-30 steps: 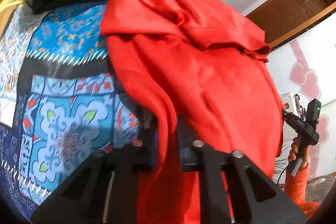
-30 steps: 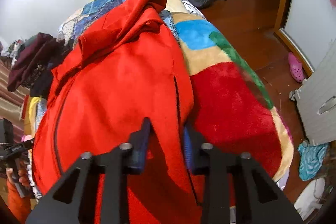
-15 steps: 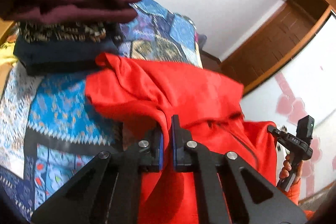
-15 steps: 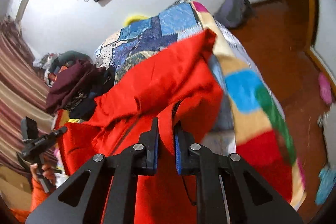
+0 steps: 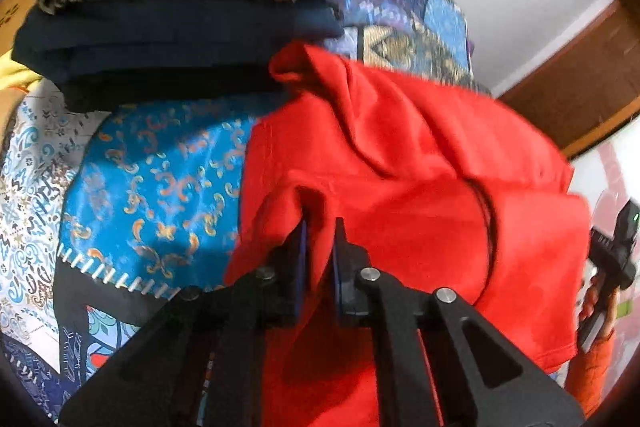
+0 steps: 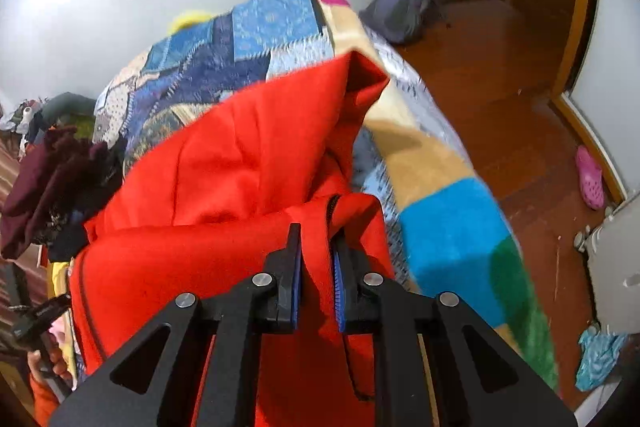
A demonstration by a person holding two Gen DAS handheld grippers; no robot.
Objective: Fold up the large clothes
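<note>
A large red zip jacket (image 5: 420, 195) lies on a patterned bed quilt (image 5: 152, 187), with its lower half doubled over the upper half. My left gripper (image 5: 319, 227) is shut on the jacket's left edge. My right gripper (image 6: 316, 233) is shut on the jacket (image 6: 240, 163) by the zip at its right edge. Each gripper holds its edge over the jacket's upper part. The other gripper shows at the right edge of the left wrist view (image 5: 612, 259) and at the lower left of the right wrist view (image 6: 36, 315).
A stack of folded dark clothes (image 5: 168, 11) sits at the head of the bed, just beyond the jacket; it also shows in the right wrist view (image 6: 52, 183). A grey backpack (image 6: 404, 7) and a pink shoe (image 6: 590, 183) lie on the wooden floor. A bright fleece blanket (image 6: 452, 227) covers the bed's right side.
Both grippers have carried the jacket's lower edge up and forward over its upper part, so the jacket now lies doubled. The stack of clothes is much closer to the left gripper.
</note>
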